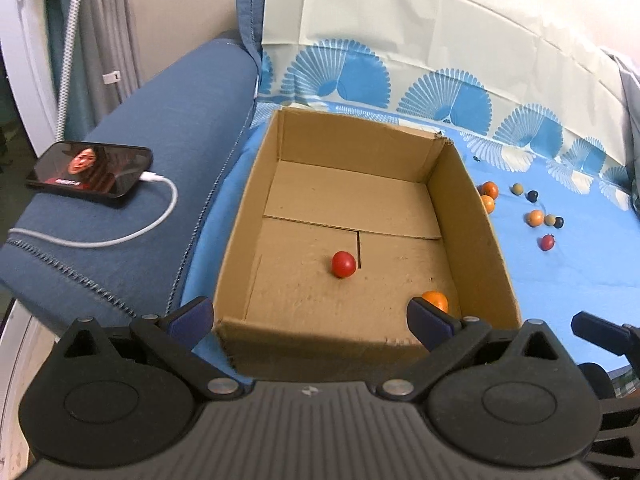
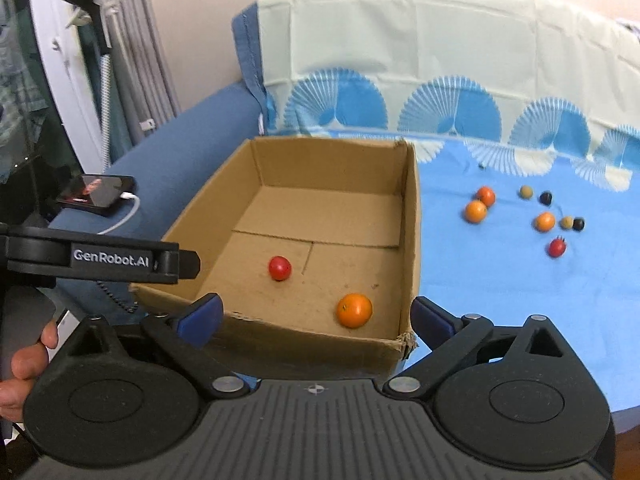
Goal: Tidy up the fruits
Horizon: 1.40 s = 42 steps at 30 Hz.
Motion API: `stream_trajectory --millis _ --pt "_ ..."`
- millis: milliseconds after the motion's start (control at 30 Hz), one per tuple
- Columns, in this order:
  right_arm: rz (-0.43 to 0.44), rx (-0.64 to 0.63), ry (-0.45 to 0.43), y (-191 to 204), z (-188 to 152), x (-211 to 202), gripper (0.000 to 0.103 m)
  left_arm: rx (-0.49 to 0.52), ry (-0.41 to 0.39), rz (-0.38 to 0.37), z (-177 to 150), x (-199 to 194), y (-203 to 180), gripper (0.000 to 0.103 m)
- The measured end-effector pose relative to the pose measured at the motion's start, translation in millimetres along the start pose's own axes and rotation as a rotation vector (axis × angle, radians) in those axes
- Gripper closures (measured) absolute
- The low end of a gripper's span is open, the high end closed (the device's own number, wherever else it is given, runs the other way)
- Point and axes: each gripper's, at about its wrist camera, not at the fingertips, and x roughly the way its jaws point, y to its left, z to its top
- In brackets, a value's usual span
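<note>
An open cardboard box (image 1: pixel 360 140) (image 2: pixel 332 164) stands on a blue cloth. Inside it lie a red tomato (image 1: pixel 343 264) (image 2: pixel 279 267) and an orange (image 1: pixel 436 300) (image 2: pixel 354 310). My left gripper (image 1: pixel 308 306) hangs open over the box's near edge with nothing between its fingers. My right gripper (image 2: pixel 316 302) is open too, above the near right corner of the box, and holds nothing. To the right of the box, several loose fruits lie on the cloth: oranges (image 2: pixel 476 211) (image 1: pixel 535 218), a small red fruit (image 2: pixel 557 247) (image 1: pixel 547 242), and dark and tan little ones (image 2: pixel 545 198).
A phone (image 1: pixel 90 172) (image 2: pixel 96 196) with a white cable lies on the blue sofa arm (image 1: pixel 168 120) left of the box. A patterned sheet (image 1: pixel 400 32) covers the backrest. A person's hand (image 2: pixel 24 360) holds the left gripper's handle at the left edge of the right wrist view.
</note>
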Motion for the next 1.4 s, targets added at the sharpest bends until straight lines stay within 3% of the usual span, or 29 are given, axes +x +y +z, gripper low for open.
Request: stream_trajectory --millis 467,1400 --pt "-0.007 -0.003 -0.109 7 -11 -62 0.001 0.008 -0.104 -0.020 -16 -65 -9 0.000" --pt "-0.015 0.031 -0.124 5 -15 -67 0.001 0.027 -0.104 -0.030 -21 -70 -11 0.000"
